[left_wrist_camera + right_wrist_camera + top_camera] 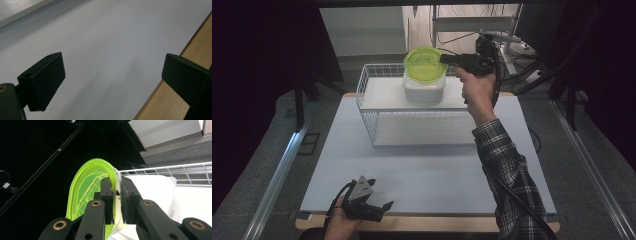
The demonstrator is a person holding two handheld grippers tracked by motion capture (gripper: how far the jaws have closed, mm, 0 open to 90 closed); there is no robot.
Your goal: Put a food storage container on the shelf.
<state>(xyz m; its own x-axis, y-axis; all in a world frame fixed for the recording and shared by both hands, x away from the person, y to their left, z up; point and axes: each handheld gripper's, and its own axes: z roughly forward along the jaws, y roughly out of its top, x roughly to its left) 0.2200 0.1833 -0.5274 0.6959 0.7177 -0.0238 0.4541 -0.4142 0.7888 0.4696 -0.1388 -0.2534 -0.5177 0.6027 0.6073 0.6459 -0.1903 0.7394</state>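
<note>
green container [425,63] is pinched by its rim in the right gripper [447,59], held just above the white box [423,88] in the wire basket [367,95]. left gripper [379,209] rests open on the table [432,170]. this looks like the placing or lifting step; next calls for a level, steady carry.

A wire basket [371,107] stands on the far half of the table [422,175]. In it sits a box [423,90], toward the right, with a lidded bowl [425,62] above it, gripped at its right rim by the right gripper [445,59]. The left gripper [379,207] rests at the table's near edge (well apart from the basket).
</note>
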